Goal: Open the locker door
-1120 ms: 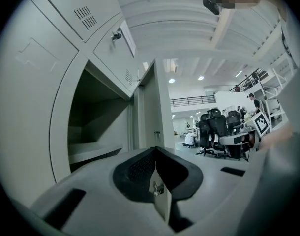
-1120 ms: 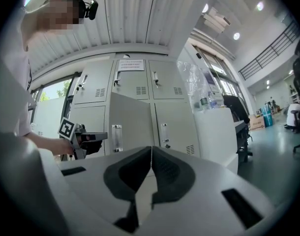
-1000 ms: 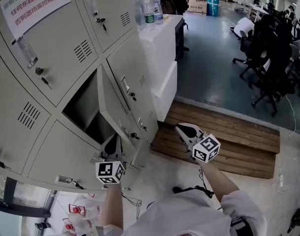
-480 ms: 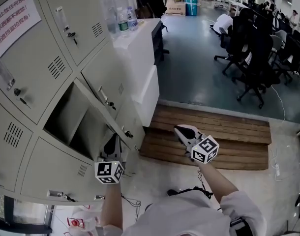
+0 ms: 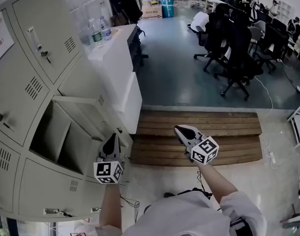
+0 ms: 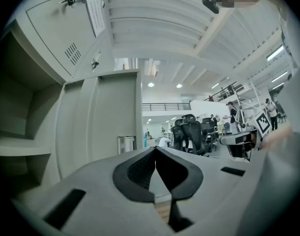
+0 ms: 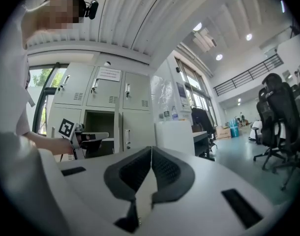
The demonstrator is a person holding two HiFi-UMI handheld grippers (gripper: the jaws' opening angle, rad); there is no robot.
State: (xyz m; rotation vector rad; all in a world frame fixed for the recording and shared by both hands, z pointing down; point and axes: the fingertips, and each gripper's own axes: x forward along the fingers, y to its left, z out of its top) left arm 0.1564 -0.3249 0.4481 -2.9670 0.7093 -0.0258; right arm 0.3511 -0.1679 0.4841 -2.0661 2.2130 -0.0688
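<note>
The grey locker bank fills the left of the head view. One locker door stands swung out, and its compartment with an inner shelf is bare. My left gripper sits just beside the door's free edge, shut with nothing between its pads. In the left gripper view the gripper points past the door, with the open compartment to its left. My right gripper hangs over the wooden platform, shut and empty. From there the lockers stand ahead on the left.
A white counter with water bottles adjoins the lockers on the right. A wooden slatted platform lies on the floor ahead. Black office chairs and desks stand farther back. Cables trail on the floor by my feet.
The locker door has swung wider open and the compartment shows more fully. The lockers have slid left in the head view as I turned right; both grippers kept their places in it.
</note>
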